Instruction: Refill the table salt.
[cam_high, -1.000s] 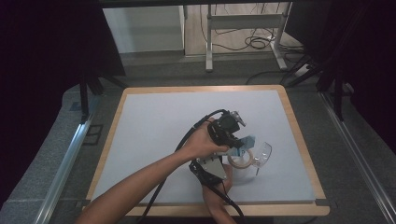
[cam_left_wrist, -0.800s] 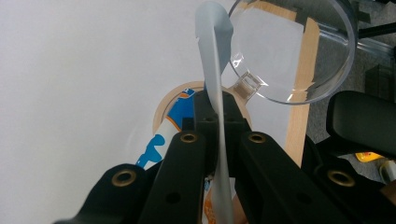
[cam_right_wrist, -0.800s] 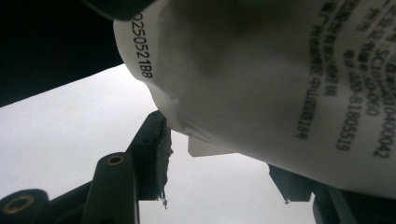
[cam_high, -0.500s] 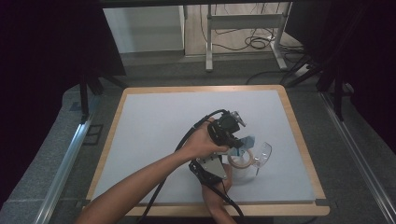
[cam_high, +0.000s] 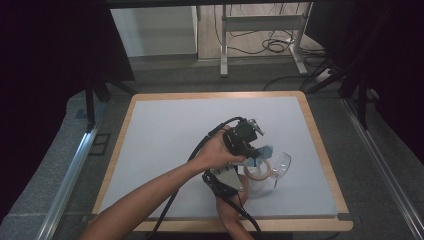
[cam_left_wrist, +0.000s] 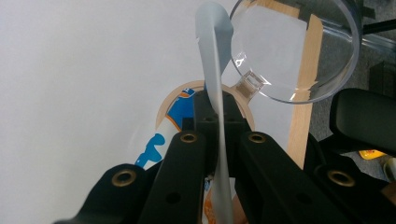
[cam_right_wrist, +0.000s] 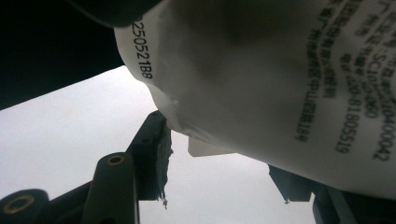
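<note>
Cup (cam_high: 257, 172) stands on surface (cam_high: 165, 135), front right of middle, just beside near edge. Right tongs (cam_right_wrist: 219, 154) clamped on cup's printed white wall. Left tongs (cam_left_wrist: 219, 140) pressed together on foil lid (cam_left_wrist: 212, 70), peeled up and standing on edge. Judgement: peel well along, lid not yet torn free. Clear plastic dome cap (cam_high: 281, 164) lies touching cup's right. Open room left and behind; wooden rim near.
</note>
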